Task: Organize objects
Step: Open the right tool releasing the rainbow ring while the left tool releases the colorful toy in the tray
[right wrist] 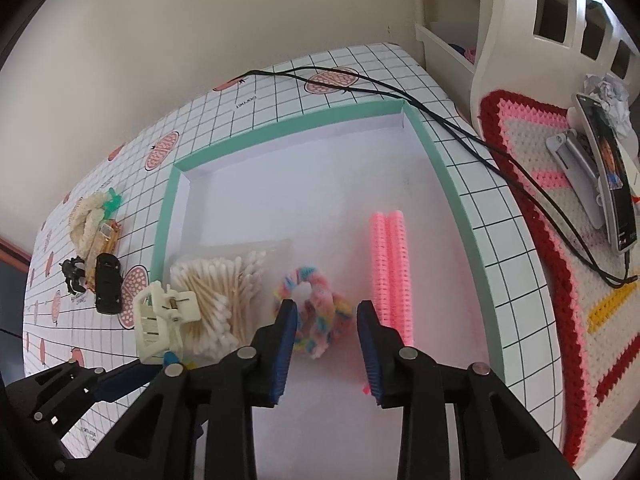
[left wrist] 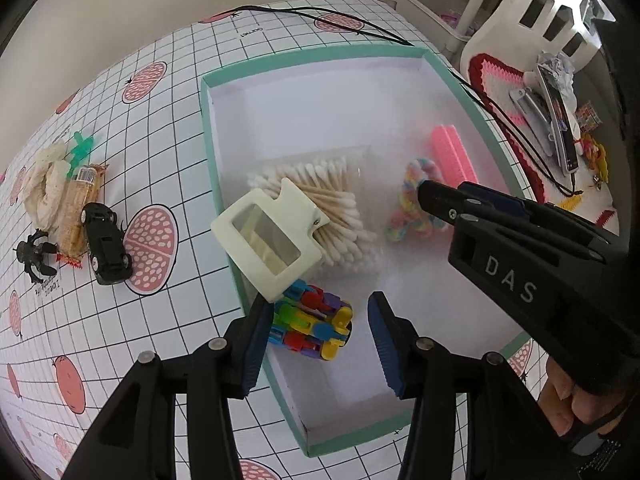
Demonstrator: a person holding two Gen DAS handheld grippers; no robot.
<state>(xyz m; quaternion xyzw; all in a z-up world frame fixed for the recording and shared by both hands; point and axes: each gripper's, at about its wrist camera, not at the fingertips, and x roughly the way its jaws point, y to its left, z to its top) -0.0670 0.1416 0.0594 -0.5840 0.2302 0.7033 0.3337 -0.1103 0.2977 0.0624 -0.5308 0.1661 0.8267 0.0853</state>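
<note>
A shallow tray with a teal rim (left wrist: pixel 208 140) (right wrist: pixel 164 220) lies on the checked tablecloth. Inside it are a pack of cotton swabs (left wrist: pixel 340 200), a rainbow scrunchie (right wrist: pixel 320 292), a pink ribbed piece (right wrist: pixel 390 264) and a colourful block toy (left wrist: pixel 316 324). A cream claw clip (left wrist: pixel 268 240) (right wrist: pixel 160 316) sits over the tray's left rim, against the tip of my left finger and the swabs. My left gripper (left wrist: pixel 320 320) is open above the block toy. My right gripper (right wrist: pixel 328 344) is open just short of the scrunchie, with nothing between its fingers.
Left of the tray lie a black toy car (left wrist: pixel 106 244), a black spider-shaped clip (left wrist: pixel 34 256), a snack packet (left wrist: pixel 78 208) and a cream scrunchie (left wrist: pixel 44 184). A black cable (right wrist: pixel 460 132) crosses the far corner. A phone on a stand (right wrist: pixel 612 176) rests on a crochet cushion at right.
</note>
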